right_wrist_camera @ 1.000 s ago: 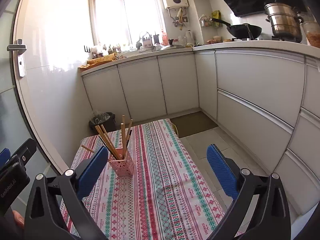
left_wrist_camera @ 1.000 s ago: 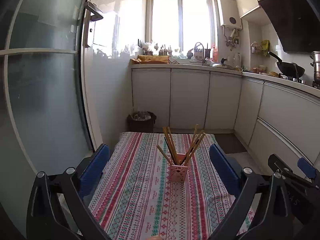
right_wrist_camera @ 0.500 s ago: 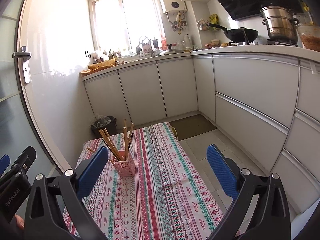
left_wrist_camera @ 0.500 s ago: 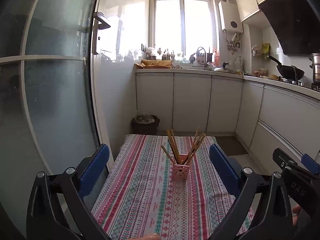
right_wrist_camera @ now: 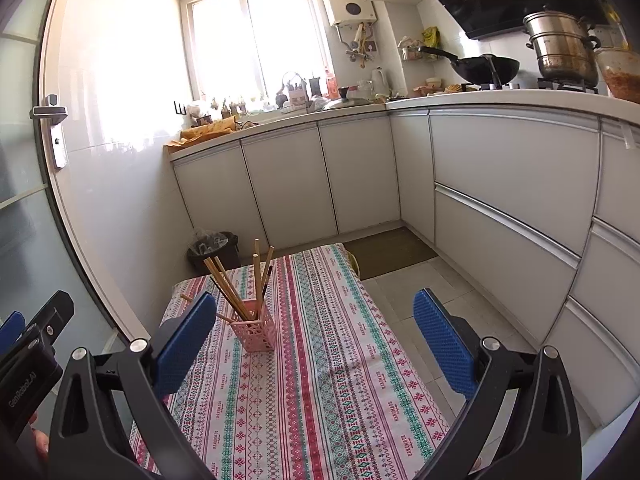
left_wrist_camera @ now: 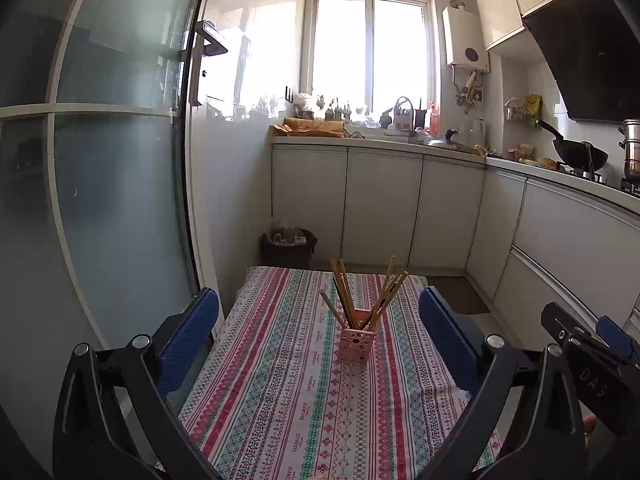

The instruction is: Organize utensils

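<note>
A pink perforated holder (left_wrist_camera: 357,345) stands upright on the striped tablecloth (left_wrist_camera: 280,380) with several wooden chopsticks (left_wrist_camera: 345,294) leaning out of it. It also shows in the right wrist view (right_wrist_camera: 256,334), with its chopsticks (right_wrist_camera: 230,288). My left gripper (left_wrist_camera: 318,328) is open and empty, held above the near part of the table, well short of the holder. My right gripper (right_wrist_camera: 314,334) is open and empty, to the right of the holder and short of it. The right gripper's body (left_wrist_camera: 588,356) shows at the left view's right edge.
A glass door (left_wrist_camera: 120,200) with a handle stands close on the left. White kitchen cabinets (right_wrist_camera: 500,200) run along the back and right, with a wok (right_wrist_camera: 484,68) and steel pot (right_wrist_camera: 564,48) on the counter. A dark bin (left_wrist_camera: 289,248) sits beyond the table's far end.
Both grippers have drawn back and tilted up from the table; the holder looks smaller and farther. Both jaws stay open. The holder and chopsticks have not moved.
</note>
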The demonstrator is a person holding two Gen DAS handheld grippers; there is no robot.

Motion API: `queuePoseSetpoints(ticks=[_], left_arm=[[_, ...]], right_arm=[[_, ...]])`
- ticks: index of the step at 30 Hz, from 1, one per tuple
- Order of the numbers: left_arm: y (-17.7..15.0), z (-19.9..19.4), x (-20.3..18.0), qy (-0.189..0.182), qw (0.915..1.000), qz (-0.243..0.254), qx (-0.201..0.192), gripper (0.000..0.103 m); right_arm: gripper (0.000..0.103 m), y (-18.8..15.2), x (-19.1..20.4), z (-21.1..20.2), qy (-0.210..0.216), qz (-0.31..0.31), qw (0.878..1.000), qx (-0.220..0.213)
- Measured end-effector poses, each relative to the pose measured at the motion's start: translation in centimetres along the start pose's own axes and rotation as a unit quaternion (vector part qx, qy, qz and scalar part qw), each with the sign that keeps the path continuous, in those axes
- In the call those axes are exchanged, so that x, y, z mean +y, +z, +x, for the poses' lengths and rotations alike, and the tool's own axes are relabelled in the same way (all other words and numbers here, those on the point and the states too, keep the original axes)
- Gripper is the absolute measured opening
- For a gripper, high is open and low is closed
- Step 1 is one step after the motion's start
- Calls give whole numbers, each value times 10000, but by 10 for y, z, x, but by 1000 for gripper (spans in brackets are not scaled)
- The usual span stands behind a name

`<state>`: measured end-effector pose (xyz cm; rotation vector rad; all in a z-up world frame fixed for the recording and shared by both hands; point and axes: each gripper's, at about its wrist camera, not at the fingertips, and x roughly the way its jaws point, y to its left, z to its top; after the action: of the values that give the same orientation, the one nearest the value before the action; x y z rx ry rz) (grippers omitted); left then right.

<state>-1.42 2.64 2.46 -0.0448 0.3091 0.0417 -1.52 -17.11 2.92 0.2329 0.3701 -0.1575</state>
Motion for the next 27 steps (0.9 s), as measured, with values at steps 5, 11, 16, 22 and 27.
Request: queuePoseSetpoints(ticks=[5, 11, 16, 22, 27], left_arm=[[0, 0, -1, -10, 10000, 23, 19, 96], [-1, -1, -1, 11, 10000, 5, 9, 96], [0, -1, -1, 4, 10000, 11, 14, 96], [0, 0, 0, 34, 10000, 16, 16, 96], [0, 0, 0, 32, 10000, 27, 23, 96]], right_arm=[[96, 0, 1, -3, 6, -3, 10000, -18], [96, 1, 0, -3, 12, 22, 10000, -16], [96, 1, 0, -3, 16, 25, 10000, -4], [96, -1, 1, -2, 18, 37, 10000, 1], [96, -2, 1, -2, 14, 29, 10000, 23]])
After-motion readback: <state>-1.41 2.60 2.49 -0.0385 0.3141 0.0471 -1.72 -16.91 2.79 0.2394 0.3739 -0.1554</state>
